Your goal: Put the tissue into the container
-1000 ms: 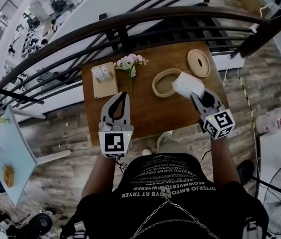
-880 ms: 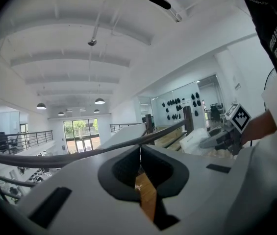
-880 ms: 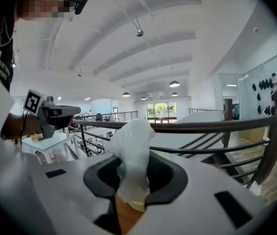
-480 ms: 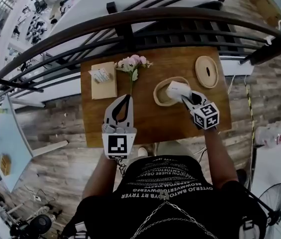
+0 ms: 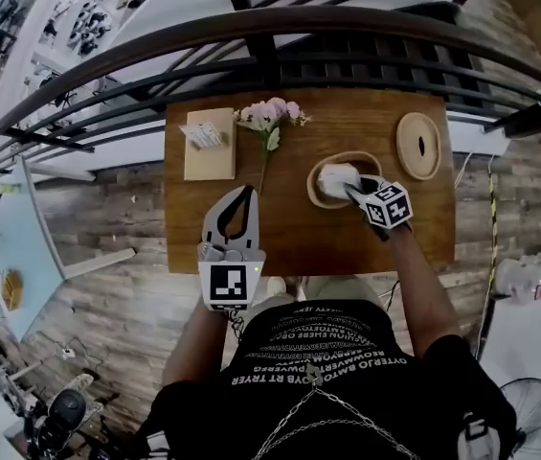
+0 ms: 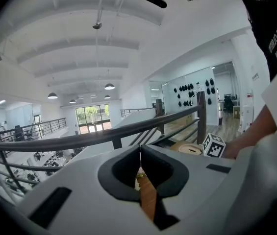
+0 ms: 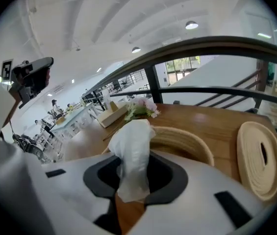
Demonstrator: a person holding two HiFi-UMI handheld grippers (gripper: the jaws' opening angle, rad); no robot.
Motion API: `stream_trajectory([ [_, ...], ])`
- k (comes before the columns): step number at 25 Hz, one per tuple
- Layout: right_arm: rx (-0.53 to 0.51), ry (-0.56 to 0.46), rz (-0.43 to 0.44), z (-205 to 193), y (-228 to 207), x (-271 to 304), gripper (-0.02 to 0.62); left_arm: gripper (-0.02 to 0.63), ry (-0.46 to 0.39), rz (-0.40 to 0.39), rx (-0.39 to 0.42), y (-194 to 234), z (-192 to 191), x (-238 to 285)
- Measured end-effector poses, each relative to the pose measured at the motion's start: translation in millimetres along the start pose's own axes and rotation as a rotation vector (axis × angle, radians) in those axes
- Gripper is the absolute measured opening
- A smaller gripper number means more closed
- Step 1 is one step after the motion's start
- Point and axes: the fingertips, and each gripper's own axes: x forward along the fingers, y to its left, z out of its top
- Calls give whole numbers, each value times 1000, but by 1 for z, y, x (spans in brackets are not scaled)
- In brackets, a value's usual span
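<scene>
Two grippers are seen over one wooden table (image 5: pixel 289 242), each carrying one marker cube at its rear. The right gripper (image 5: pixel 354 192) is closed on one white tissue (image 5: pixel 335 176); in the right gripper view its jaws are seen pinched on the lower part of the tissue (image 7: pixel 134 136), with a narrow opening kept between them by the paper, while the upper part stands bunched above the tips. The tissue is held over the opening of the one woven container (image 5: pixel 347 155), inside the line of its rim as seen from the head view; whether the bottom of the container is touched cannot be told. The left gripper (image 5: pixel 247 190) is held nearer the person, over the front of the table and well apart from the container; its jaws are brought fully together with nothing gripped, as is shown in the left gripper view (image 6: pixel 139 151). One round woven lid (image 5: pixel 418 145) with a single slot in its middle is laid flat just to the right of the container, apart from it. One tissue box (image 5: pixel 211 151) is placed at the far left of the table, and one white sheet (image 5: pixel 203 135) is seen sticking out of its top. One bunch of pink flowers (image 5: pixel 272 115) is laid between the box and the container. One dark curved railing (image 5: pixel 270 27) is seen beyond the table.
</scene>
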Motion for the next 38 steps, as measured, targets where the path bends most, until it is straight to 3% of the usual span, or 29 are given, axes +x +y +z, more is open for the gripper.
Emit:
stream_trajectory([
  [5,100,158,49,-20,-7,24,114,29,21,19,-5,0,-2,-5],
  [7,114,185,-7,-22,-14,28,126,29,23,20,-4,-1,-5,-7],
  [9,76,193,-111,-21,-21,30,187,29,15,19,-8,-3,-5,-10],
  [10,53,182,-167,-19,-25,29,213,29,8,15,-9,-5,-4,-12],
  [12,28,134,-272,-14,-30,19,323,29,-8,2,-9,-8,-1,-19],
  [15,35,35,-388,-5,-38,-8,341,29,-27,-13,-3,-9,2,-30],
  [18,66,-75,-424,9,-30,-46,342,29,-50,-25,5,-10,7,-43],
  [20,61,-183,-440,26,-12,-80,311,29,-75,-35,9,-11,14,-56],
  [23,-5,-363,-508,52,22,-140,116,29,-116,-47,7,-10,25,-75],
  [25,-37,-453,-541,64,45,-174,35,29,-140,-56,-2,-9,30,-86],
  [33,-167,-572,-546,86,145,-257,14,29,-216,-88,-22,-4,46,-136],
  [38,-182,-649,-541,92,197,-300,14,29,-234,-93,-29,1,43,-164],
])
